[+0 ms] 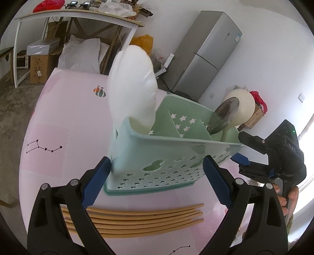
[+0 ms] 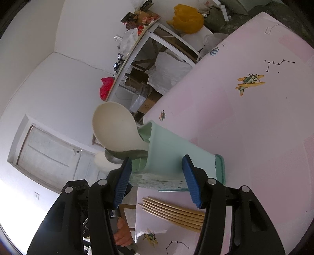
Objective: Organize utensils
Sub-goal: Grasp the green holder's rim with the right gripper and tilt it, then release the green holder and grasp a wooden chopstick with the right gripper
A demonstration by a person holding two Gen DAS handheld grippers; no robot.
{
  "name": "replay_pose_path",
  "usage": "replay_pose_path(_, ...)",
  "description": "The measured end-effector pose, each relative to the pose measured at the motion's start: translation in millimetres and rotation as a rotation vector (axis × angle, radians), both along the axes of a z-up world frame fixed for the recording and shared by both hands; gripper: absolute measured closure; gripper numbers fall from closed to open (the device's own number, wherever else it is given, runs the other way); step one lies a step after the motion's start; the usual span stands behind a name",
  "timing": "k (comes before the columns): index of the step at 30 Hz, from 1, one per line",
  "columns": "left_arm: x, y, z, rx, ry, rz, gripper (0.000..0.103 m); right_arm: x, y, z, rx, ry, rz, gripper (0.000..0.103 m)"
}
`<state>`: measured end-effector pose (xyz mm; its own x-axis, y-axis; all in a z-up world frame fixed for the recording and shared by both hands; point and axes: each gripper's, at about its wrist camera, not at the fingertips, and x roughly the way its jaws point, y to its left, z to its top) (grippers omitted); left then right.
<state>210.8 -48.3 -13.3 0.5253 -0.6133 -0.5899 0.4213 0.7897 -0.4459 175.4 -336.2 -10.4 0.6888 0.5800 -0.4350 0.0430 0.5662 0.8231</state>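
Bamboo chopsticks (image 1: 137, 219) are lying at the near edge of the pink desk (image 1: 64, 117). Behind them, both the left hand-held gripper (image 1: 157, 180) and the right hand-held gripper (image 2: 157, 180) are standing open around the green utensil caddy (image 1: 166, 157), gripping nothing. Beyond, a cluttered white table (image 1: 78, 15) and grey fridge (image 1: 206, 53) are lining the wall.

The chopsticks' (image 1: 137, 219) left ends are hidden behind the left gripper's (image 1: 155, 182) black arm. Spoon (image 1: 131, 86) handles vanish inside the utensil caddy (image 1: 166, 155). In the right wrist view, the caddy's perforated front is mostly blocked by blue pads (image 2: 191, 181).
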Motion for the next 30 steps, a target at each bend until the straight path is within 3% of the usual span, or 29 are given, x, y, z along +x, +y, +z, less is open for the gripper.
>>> replay_pose_path(11,-17.3,14.0,3.9,0.043,-0.066,-0.010,0.013,-17.7,-14.2,2.7,0.035,-0.050,-0.029,0.050)
replay_pose_path(18,-37.0,54.9,-3.2,0.146,-0.105,0.066,0.014,-56.3,-23.8,-5.5,-0.004,-0.032,-0.063,0.050)
replay_pose_path(22,-34.6,51.1,-12.9,0.300,-0.126,0.068,0.039,-72.5,-7.3,-16.3,-0.046,0.018,-0.016,0.050)
replay_pose_path(26,-30.2,35.4,-25.8,0.393,-0.144,0.029,0.059,-88.5,15.9,-31.5,-0.063,0.078,0.043,0.050)
replay_pose_path(30,-21.7,21.9,-44.4,0.476,-0.099,0.014,0.082,-97.4,38.9,-39.1,-0.077,0.111,0.098,0.050)
